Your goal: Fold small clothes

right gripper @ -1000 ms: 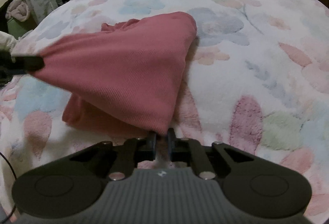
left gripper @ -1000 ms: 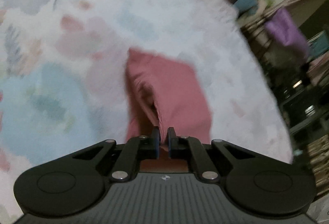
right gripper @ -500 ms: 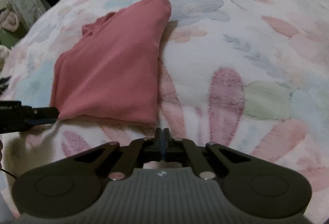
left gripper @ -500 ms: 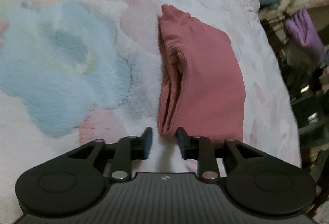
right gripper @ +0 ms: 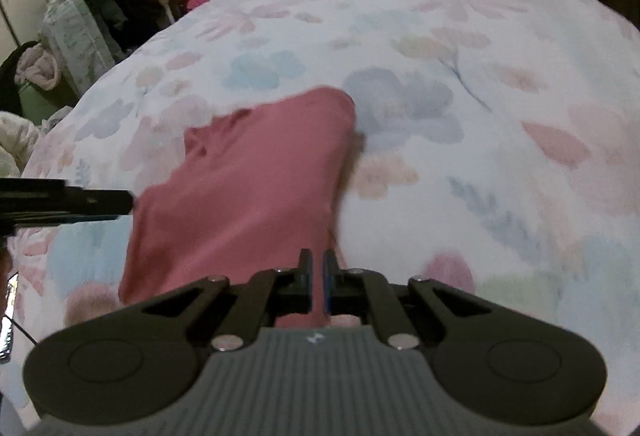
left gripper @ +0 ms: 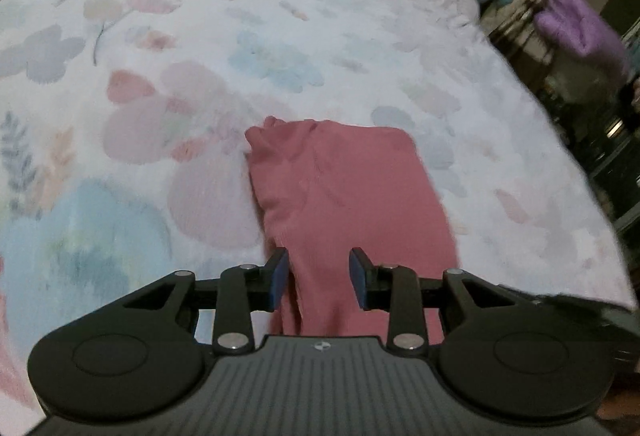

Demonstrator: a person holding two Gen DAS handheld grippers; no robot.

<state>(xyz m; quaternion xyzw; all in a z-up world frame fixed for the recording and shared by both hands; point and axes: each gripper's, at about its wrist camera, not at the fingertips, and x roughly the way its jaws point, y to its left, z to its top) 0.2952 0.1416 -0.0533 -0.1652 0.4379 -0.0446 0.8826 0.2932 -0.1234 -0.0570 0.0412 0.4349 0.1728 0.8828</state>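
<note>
Left wrist view: folded dusty-pink ribbed knit garment (left gripper: 348, 196) lying on a white fleece bedspread printed with pastel flowers (left gripper: 200, 56). Left gripper (left gripper: 319, 278), jaws having just spread, stands parted over the garment's near end, pads not pressing it. Right wrist view: right gripper (right gripper: 316, 284), jaws pressed together, pink cloth showing in the slit between them; whether it is pinched cannot be told.

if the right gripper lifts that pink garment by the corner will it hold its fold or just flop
Probably flop: the pink garment looks like thin ribbed knit, lying limp on the floral blanket. Its stacked layers gape loose at the edge, so they would likely slide apart. It seems light; the right gripper pinches it with its jaws nearly closed.
</note>
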